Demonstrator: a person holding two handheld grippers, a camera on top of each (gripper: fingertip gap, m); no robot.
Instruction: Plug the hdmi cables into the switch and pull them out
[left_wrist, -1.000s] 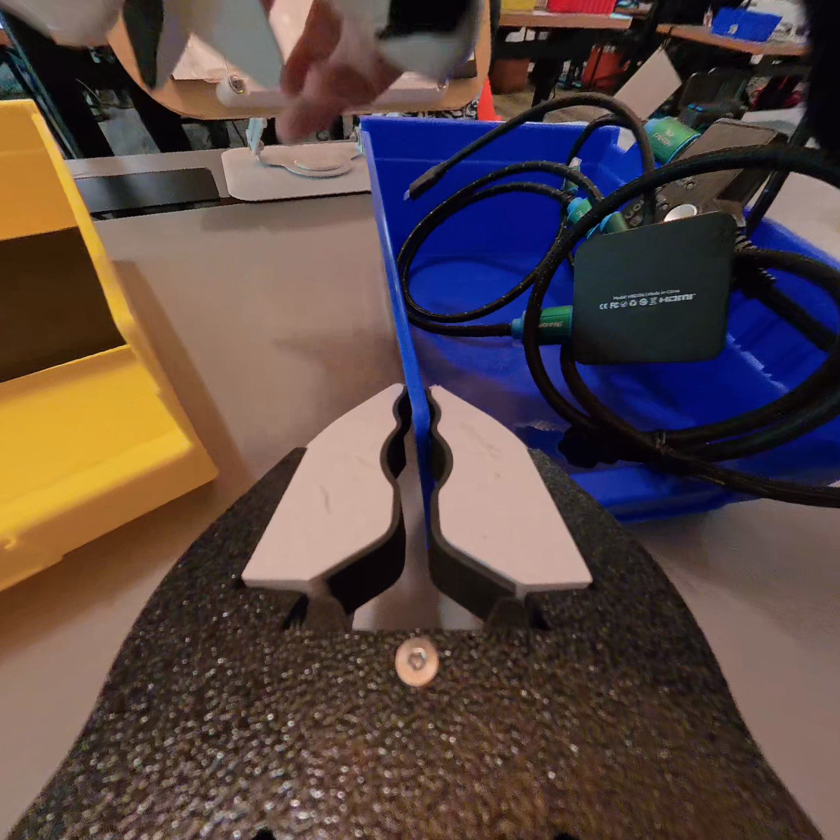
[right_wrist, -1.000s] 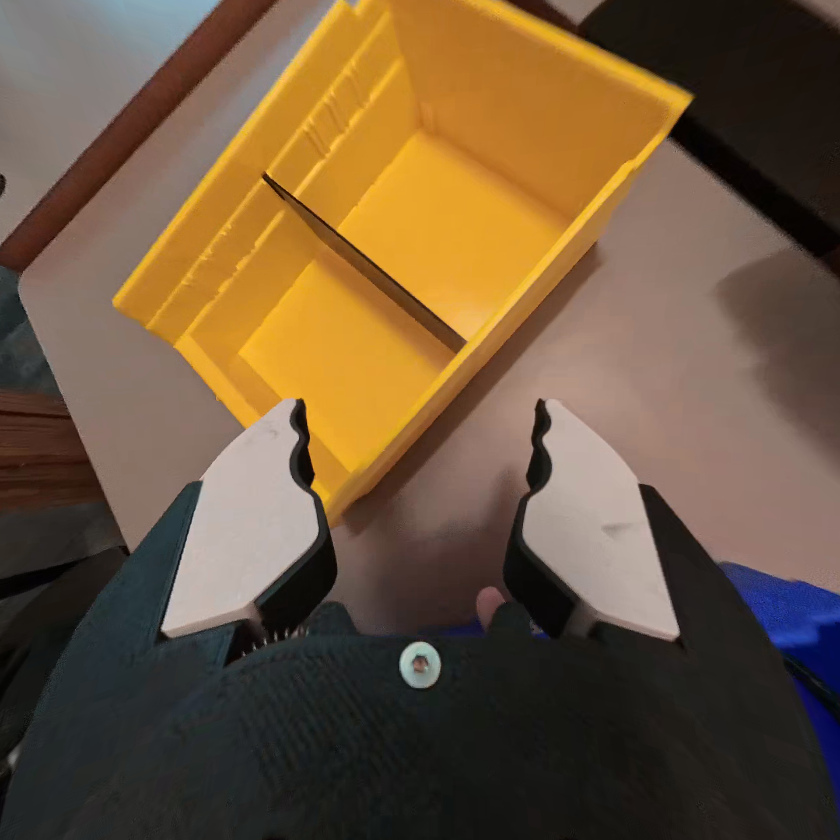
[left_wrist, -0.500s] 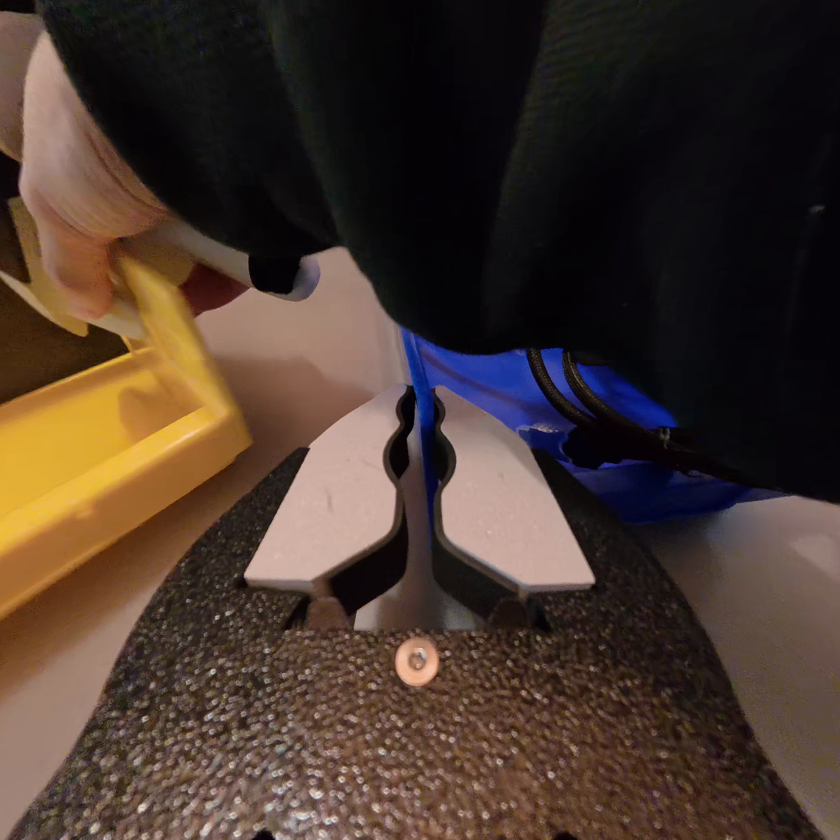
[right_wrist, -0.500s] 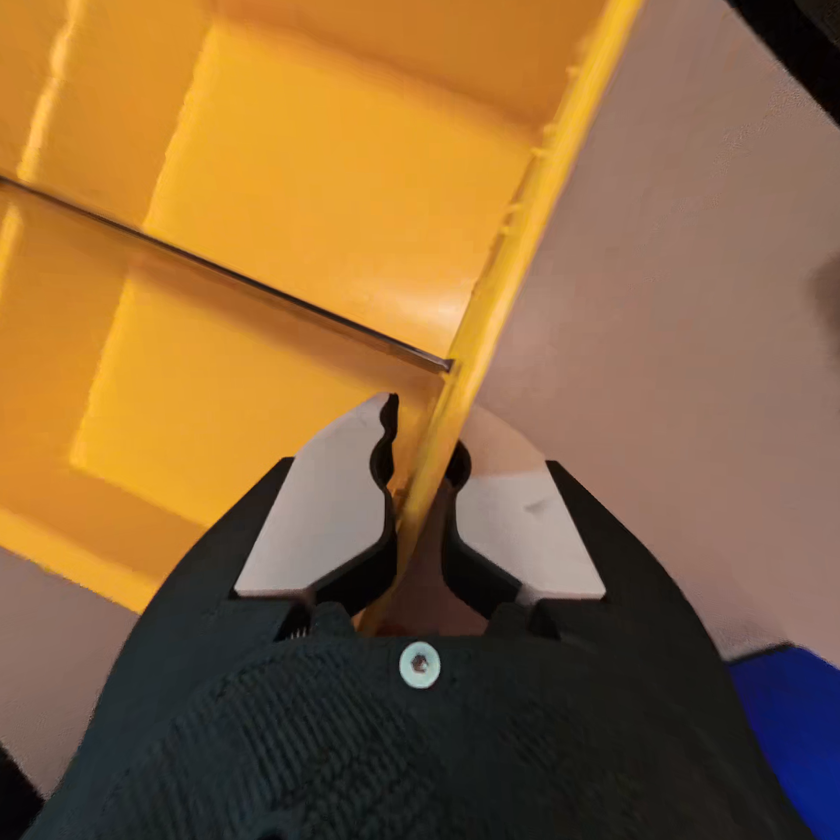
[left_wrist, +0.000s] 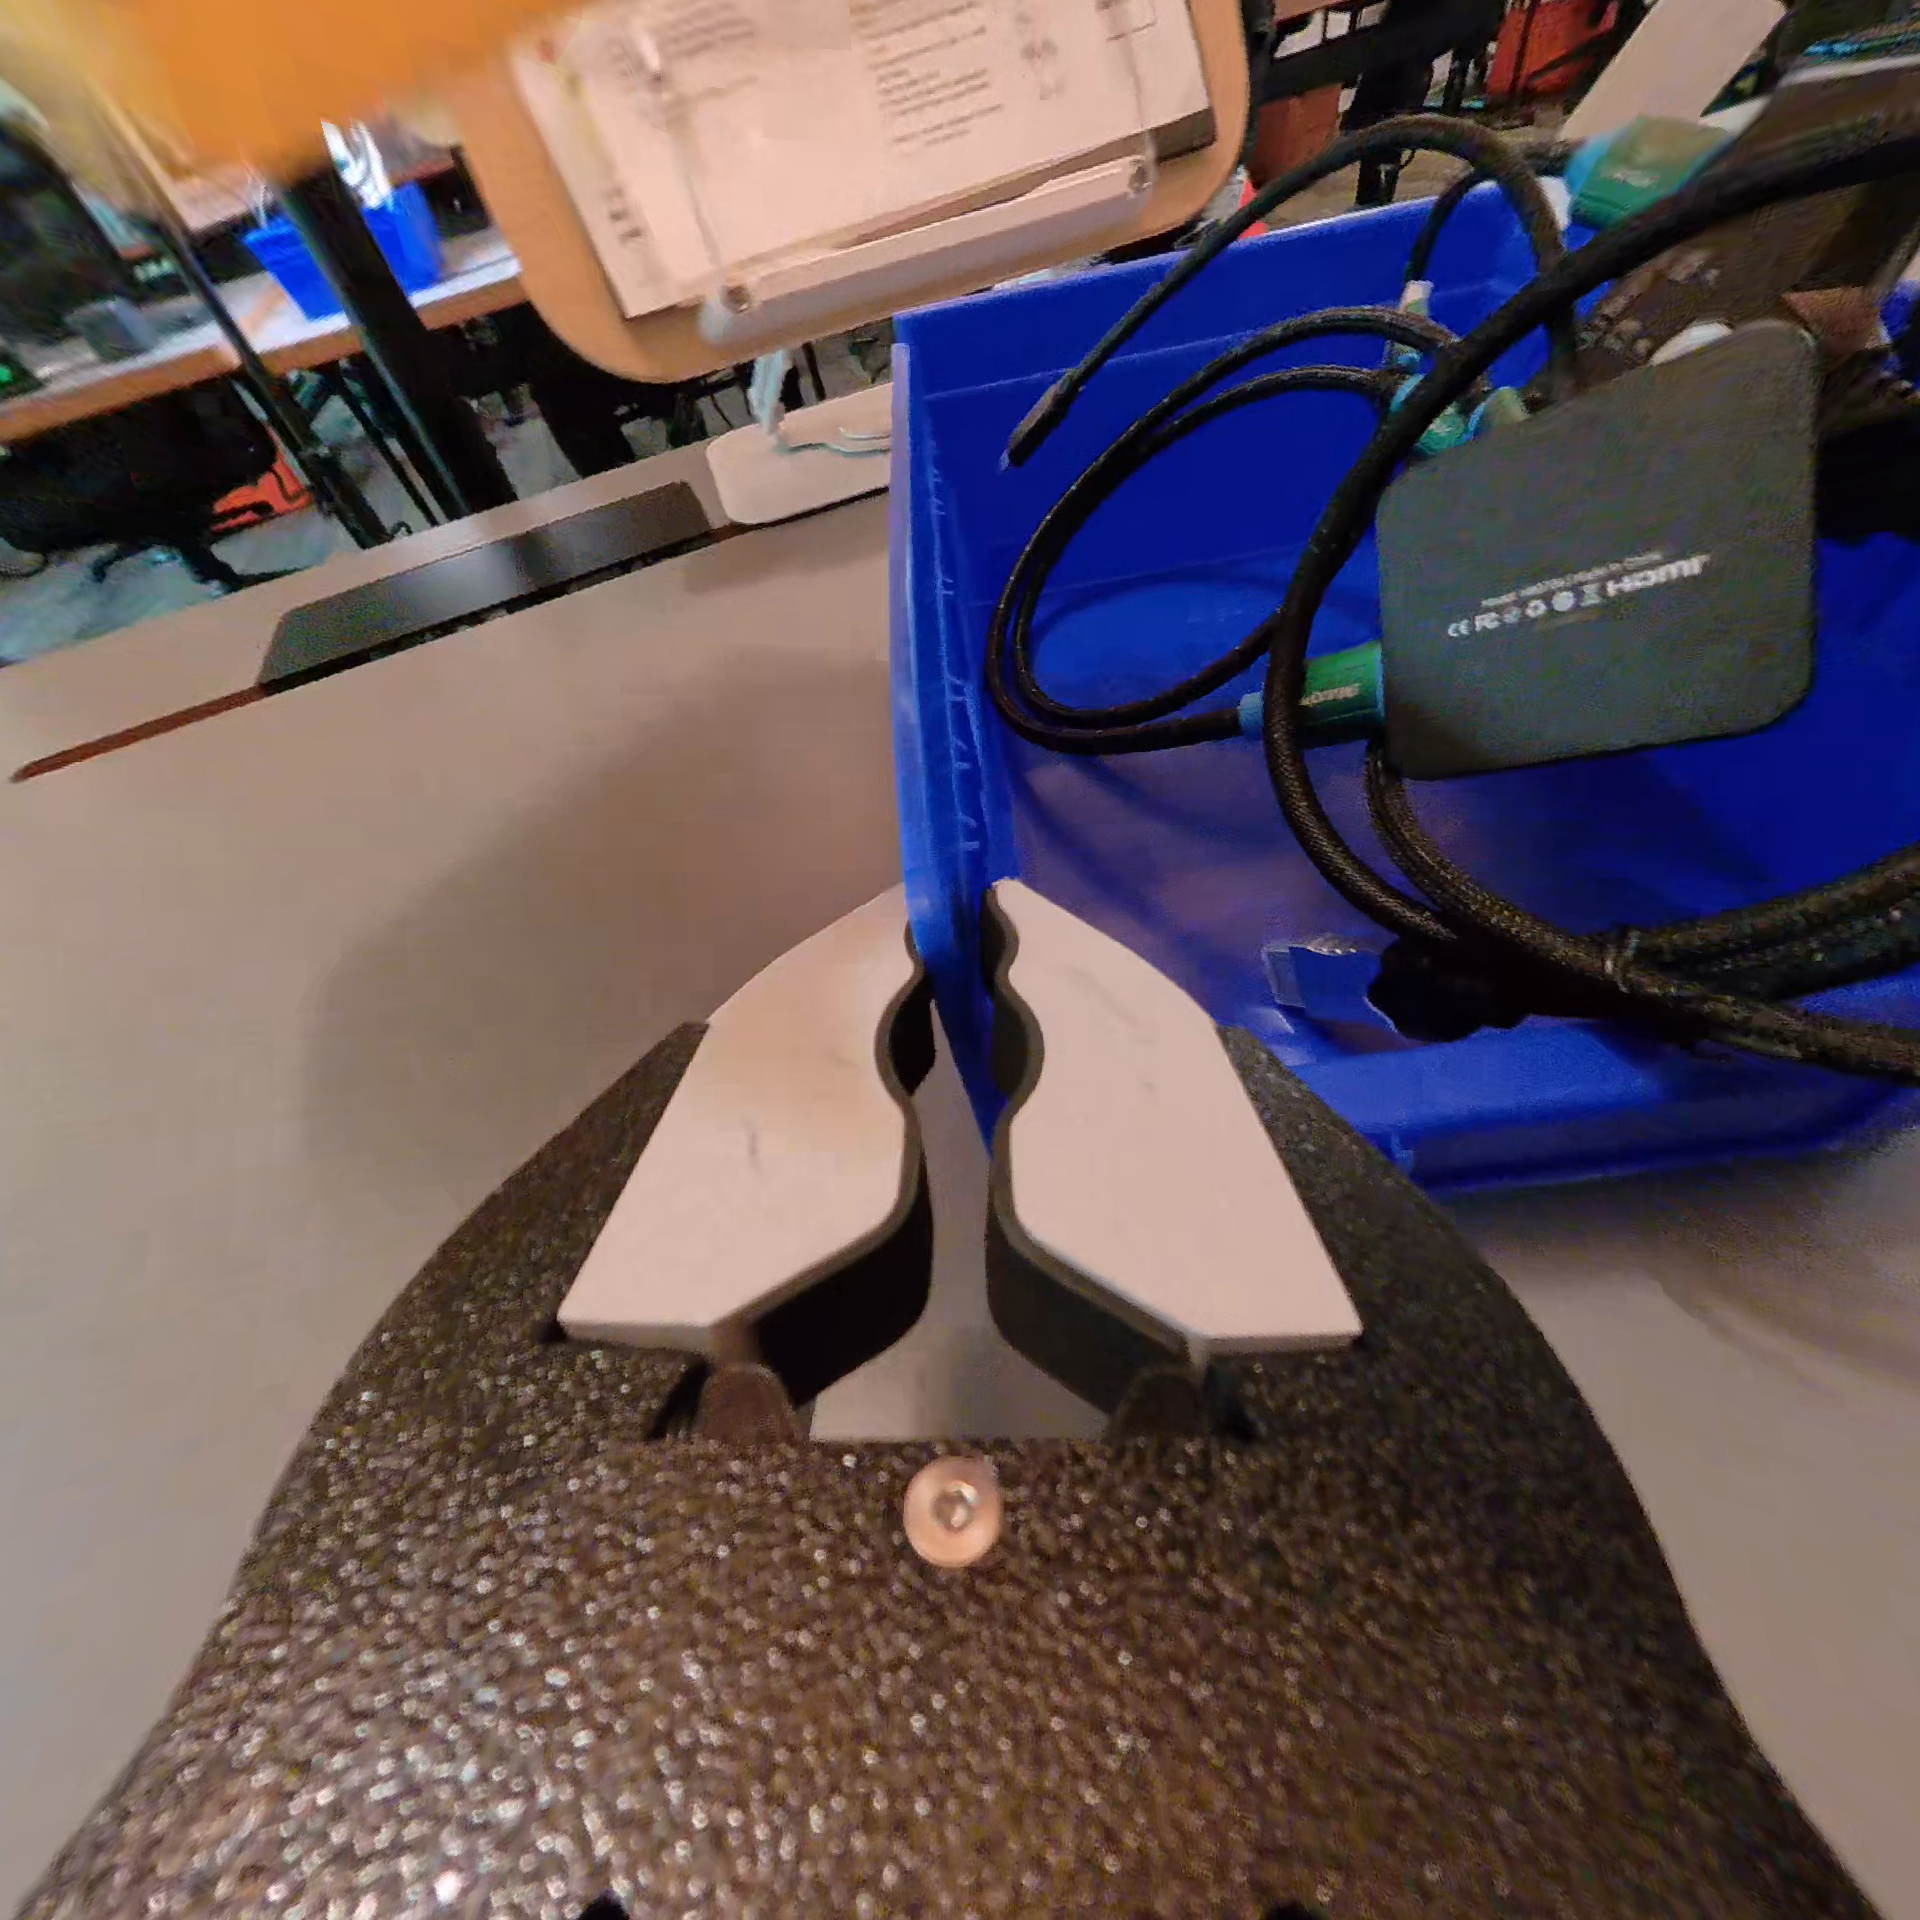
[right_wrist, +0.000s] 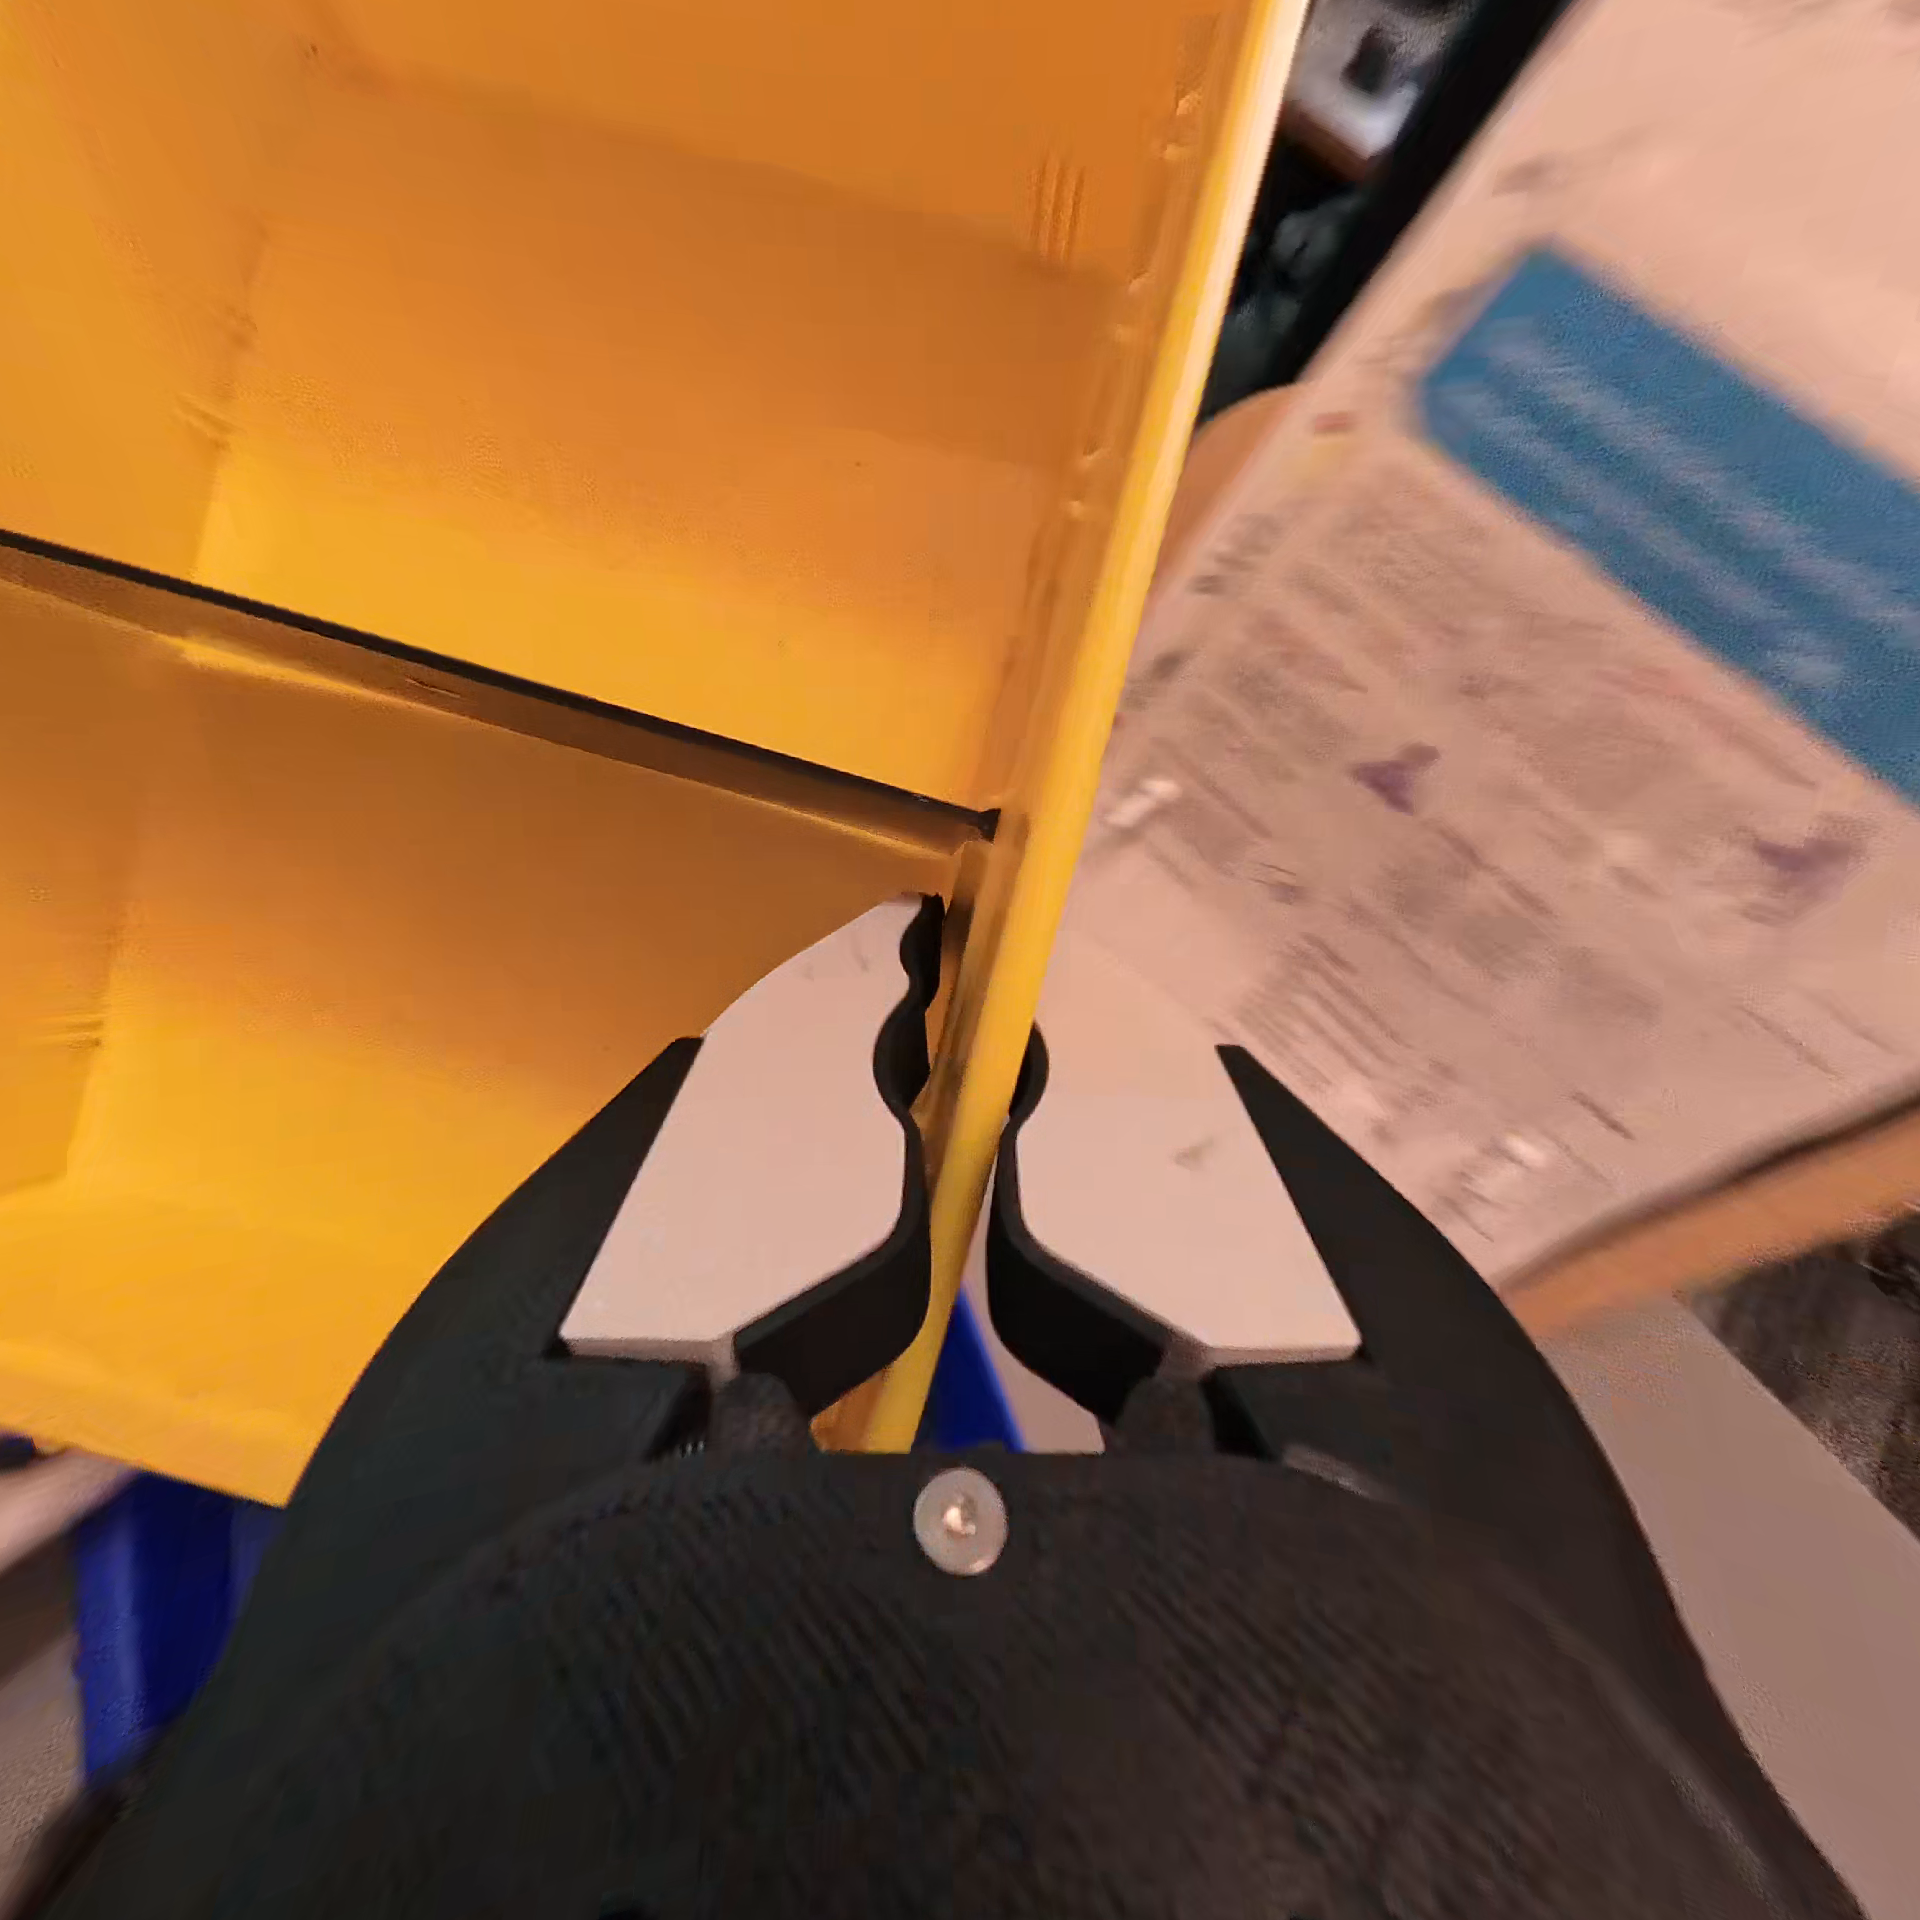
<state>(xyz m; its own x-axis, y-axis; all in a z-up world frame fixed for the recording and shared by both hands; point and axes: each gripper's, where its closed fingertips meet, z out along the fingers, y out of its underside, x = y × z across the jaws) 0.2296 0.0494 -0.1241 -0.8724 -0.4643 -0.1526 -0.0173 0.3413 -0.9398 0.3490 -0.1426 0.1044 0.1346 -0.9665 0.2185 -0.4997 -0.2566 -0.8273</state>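
The switch (left_wrist: 1600, 561) is showing as a flat, dark grey box with rounded corners and small pale print on its upward face, lying ahead and to the right of the left gripper (left_wrist: 951, 935). It is sitting tilted, propped on the cables beneath it, with its broad face turned up toward the camera and one corner pointing down toward the gripper. A green-sleeved plug (left_wrist: 1320, 696) is sticking out of its left edge, its long axis running sideways, away to the left. Black braided cables (left_wrist: 1340, 852) are looping around and under the box, some curling up past its far side and a thick bundle trailing off to the right. All of this is resting inside the blue bin (left_wrist: 1174, 520), which is standing on the grey desk (left_wrist: 416, 883). The left gripper is pinching the bin's near left wall, its pale fingers (left_wrist: 769, 1143) pressing on either side of the thin blue edge. The right gripper (right_wrist: 966, 997) is likewise clamping a thin wall of the yellow bin (right_wrist: 582, 416), which is filling the space ahead and to its left; a dark divider (right_wrist: 499, 686) is splitting that bin into two compartments, and nothing is showing in the parts in view. To the right of this gripper a blurred printed sheet (right_wrist: 1558, 727) is slanting past.
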